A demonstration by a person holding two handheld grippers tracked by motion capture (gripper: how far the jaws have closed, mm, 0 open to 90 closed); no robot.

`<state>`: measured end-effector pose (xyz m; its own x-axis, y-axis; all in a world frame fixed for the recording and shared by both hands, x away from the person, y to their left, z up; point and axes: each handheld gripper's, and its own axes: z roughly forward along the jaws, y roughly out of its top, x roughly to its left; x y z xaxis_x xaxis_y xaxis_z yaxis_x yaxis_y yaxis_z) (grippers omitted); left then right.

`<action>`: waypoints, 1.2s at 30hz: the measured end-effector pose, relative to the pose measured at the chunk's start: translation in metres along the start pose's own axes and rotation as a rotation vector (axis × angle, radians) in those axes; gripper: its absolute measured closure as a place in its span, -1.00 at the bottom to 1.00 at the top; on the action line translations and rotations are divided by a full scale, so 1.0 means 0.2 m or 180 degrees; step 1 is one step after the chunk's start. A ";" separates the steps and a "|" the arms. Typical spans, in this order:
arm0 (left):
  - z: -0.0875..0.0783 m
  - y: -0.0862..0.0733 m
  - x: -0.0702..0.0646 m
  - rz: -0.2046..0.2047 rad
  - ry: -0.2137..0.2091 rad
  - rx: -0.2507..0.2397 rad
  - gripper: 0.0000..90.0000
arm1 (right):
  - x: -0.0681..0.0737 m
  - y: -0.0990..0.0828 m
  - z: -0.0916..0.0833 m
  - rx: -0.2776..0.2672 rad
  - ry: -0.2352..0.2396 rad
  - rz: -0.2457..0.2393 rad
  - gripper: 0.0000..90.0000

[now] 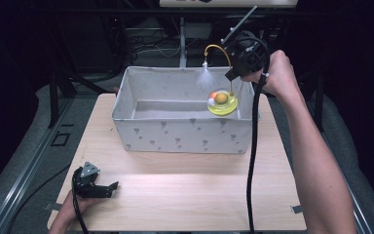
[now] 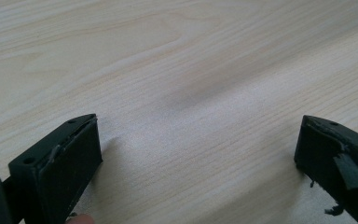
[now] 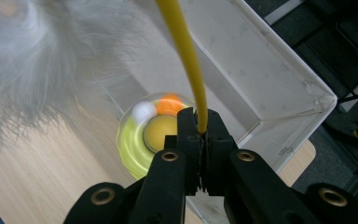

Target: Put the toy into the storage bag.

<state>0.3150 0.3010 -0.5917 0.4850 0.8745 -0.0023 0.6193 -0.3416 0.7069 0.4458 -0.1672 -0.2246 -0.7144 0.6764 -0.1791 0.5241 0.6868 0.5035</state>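
Black jaws of the right gripper (image 3: 200, 135) stand pressed together on the yellow wire (image 3: 186, 60) of a cat toy (image 1: 222, 100), pinching it just above the base; in the right gripper view that wire rises from between the pads and runs up out of the top edge; below the jaws sits the toy's round translucent yellow-green dish (image 3: 133, 142) with an orange ball (image 3: 168, 105) and a white ball (image 3: 143, 112) in its track and a dull yellow dome at its centre; a blurred white feather tuft (image 3: 32, 65) fills the upper left of that view; from above, the right gripper (image 1: 238, 73) is held in the person's right hand (image 1: 277, 73) over the right end of a white fabric storage box (image 1: 182, 134) printed with small grey marks; the toy hangs inside the box's right end, its dish near the front right corner, whether it touches the bottom I cannot tell; the wire arches up and over to the left, and the feather dangles from its tip near the back wall; the box stands on the far half of a pale wooden table (image 1: 185, 195); well apart, at the near left corner, the left gripper (image 1: 111, 186) rests low on the table in the left hand (image 1: 68, 209), its jaws wide apart with bare wood between them
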 end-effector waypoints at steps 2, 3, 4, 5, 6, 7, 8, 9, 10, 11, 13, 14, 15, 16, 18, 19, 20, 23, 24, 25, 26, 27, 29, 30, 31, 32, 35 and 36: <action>0.00 0.00 0.00 0.0004 0.0001 -0.0004 -0.99 | -0.01 0.00 0.01 0.0008 -0.0017 0.0014 0.96; 0.00 0.00 0.00 0.0000 0.0000 -0.0001 -0.99 | -0.02 0.01 0.02 0.0012 -0.0011 0.0043 0.96; 0.00 0.00 0.00 0.0001 0.0000 0.0000 -0.99 | -0.02 0.01 0.02 0.0002 -0.0026 0.0061 0.96; 0.00 0.00 0.00 0.0001 0.0002 -0.0001 -0.99 | -0.02 0.02 0.03 0.0012 -0.0030 0.0069 0.96; 0.00 0.00 0.00 0.0002 0.0002 -0.0001 -0.99 | -0.03 0.02 0.04 0.0028 -0.0028 0.0063 0.96; 0.00 0.00 0.00 0.0001 0.0000 0.0000 -0.99 | -0.03 0.02 0.05 0.0021 -0.0041 0.0083 0.96; 0.00 0.00 0.00 0.0001 0.0000 0.0000 -0.99 | -0.04 0.02 0.06 0.0010 -0.0030 0.0105 0.96; 0.00 0.00 0.00 0.0001 0.0001 0.0000 -0.99 | -0.05 0.02 0.06 0.0030 -0.0029 0.0107 0.96; 0.00 0.00 0.00 0.0000 0.0000 0.0000 -0.99 | -0.06 0.02 0.08 0.0034 -0.0008 0.0155 0.96; 0.00 0.00 0.00 0.0000 0.0000 0.0000 -0.99 | -0.06 0.02 0.08 0.0034 -0.0008 0.0155 0.96; 0.00 0.00 0.00 -0.0001 0.0000 -0.0001 -0.99 | -0.08 0.02 0.10 0.0052 -0.0008 0.0200 0.96; 0.00 0.00 0.00 0.0001 0.0000 0.0000 -0.99 | -0.10 0.02 0.12 0.0068 -0.0018 0.0231 0.96; 0.00 0.00 0.00 0.0001 0.0000 0.0000 -0.99 | -0.10 0.02 0.12 0.0068 -0.0018 0.0231 0.96; 0.00 0.00 0.00 0.0001 0.0000 0.0000 -0.99 | -0.11 0.02 0.13 0.0084 -0.0025 0.0252 0.96; 0.00 0.00 0.00 0.0000 0.0000 0.0000 -0.99 | -0.12 0.02 0.15 0.0107 -0.0033 0.0258 0.96; 0.00 0.00 0.00 0.0000 0.0000 0.0000 -0.99 | -0.12 0.02 0.15 0.0107 -0.0033 0.0258 0.96; 0.00 0.00 0.00 0.0001 0.0000 0.0000 -0.99 | -0.13 0.02 0.16 0.0108 -0.0035 0.0281 0.96; 0.00 0.00 0.00 0.0001 0.0000 0.0000 -0.99 | -0.14 0.01 0.18 0.0118 -0.0029 0.0308 0.96; 0.00 0.00 0.00 0.0001 0.0000 0.0000 -0.99 | -0.15 0.01 0.20 0.0133 -0.0022 0.0330 0.96; 0.00 0.00 0.00 0.0001 -0.0001 0.0001 -0.99 | -0.15 0.01 0.20 0.0133 -0.0022 0.0330 0.96; 0.00 0.00 0.00 0.0002 -0.0001 0.0000 -0.99 | -0.15 0.00 0.20 0.0140 -0.0015 0.0341 0.96; 0.00 0.00 0.00 0.0001 -0.0001 0.0000 -0.99 | -0.15 0.00 0.21 0.0148 -0.0009 0.0349 0.96; 0.00 0.00 0.00 0.0001 -0.0001 0.0000 -0.99 | -0.16 -0.01 0.23 0.0175 -0.0003 0.0370 0.96; 0.00 0.00 0.00 0.0005 0.0000 -0.0003 -0.99 | -0.16 -0.01 0.25 0.0208 -0.0010 0.0370 0.96; 0.00 0.00 0.00 0.0005 0.0000 -0.0003 -0.99 | -0.16 -0.01 0.25 0.0208 -0.0010 0.0370 0.96; 0.00 0.00 0.00 0.0000 -0.0001 -0.0001 -0.99 | -0.16 -0.02 0.26 0.0234 0.0010 0.0370 0.96; 0.00 0.00 0.00 0.0001 -0.0001 0.0000 -0.99 | -0.16 -0.02 0.29 0.0244 0.0035 0.0390 0.96; 0.00 0.00 0.00 0.0000 -0.0001 0.0000 -0.99 | -0.17 -0.03 0.30 0.0278 0.0053 0.0384 0.96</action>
<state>0.3150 0.3011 -0.5917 0.4852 0.8744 -0.0024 0.6192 -0.3417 0.7070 0.4948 -0.1773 -0.2726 -0.6508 0.7516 -0.1074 0.6446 0.6217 0.4449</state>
